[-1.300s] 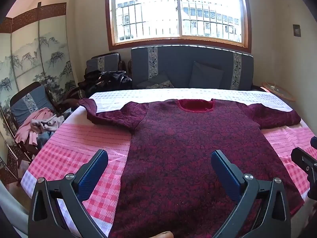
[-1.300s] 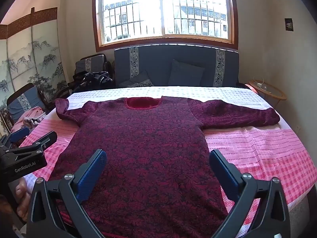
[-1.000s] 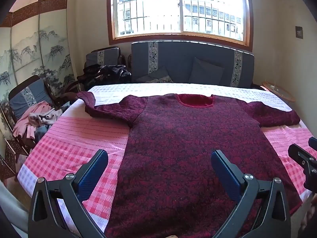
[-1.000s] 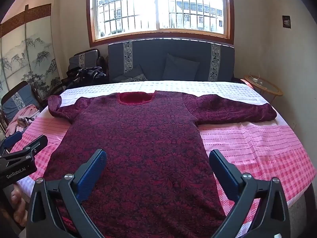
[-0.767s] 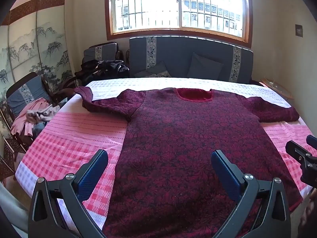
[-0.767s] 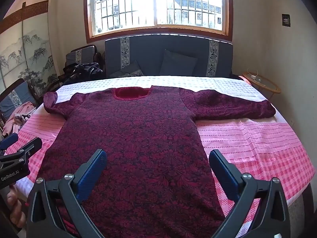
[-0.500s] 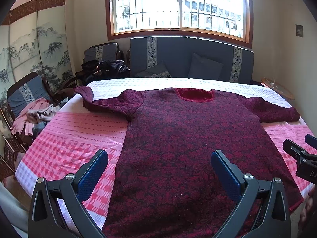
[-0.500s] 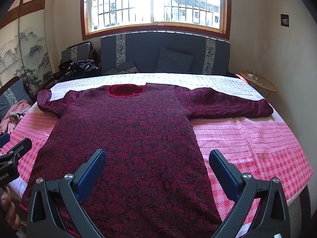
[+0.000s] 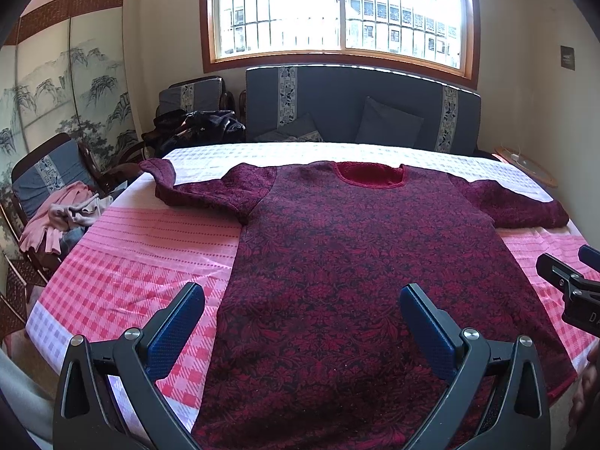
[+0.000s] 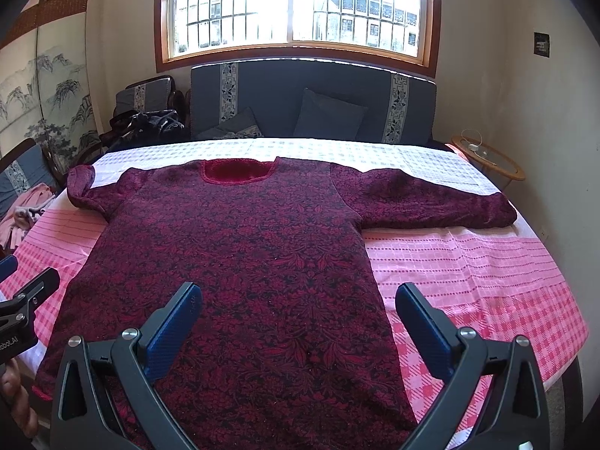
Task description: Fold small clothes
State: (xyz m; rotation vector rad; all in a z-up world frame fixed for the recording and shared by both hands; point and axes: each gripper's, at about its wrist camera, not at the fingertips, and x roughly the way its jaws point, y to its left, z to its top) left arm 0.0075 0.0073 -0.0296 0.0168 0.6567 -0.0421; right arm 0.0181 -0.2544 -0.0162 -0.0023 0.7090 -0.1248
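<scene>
Hovering over the flat maroon sweater (image 9: 360, 262) on the checked tablecloth (image 9: 123, 266), we hold left gripper (image 9: 302, 318) and right gripper (image 10: 298, 317) wide apart, both empty.

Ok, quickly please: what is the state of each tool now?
Left tool: open, holding nothing, above the sweater.
Right tool: open, holding nothing.

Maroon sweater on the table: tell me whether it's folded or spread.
Spread. The maroon sweater lies flat on the checked tablecloth, both sleeves out sideways; only its left cuff curls up.
</scene>
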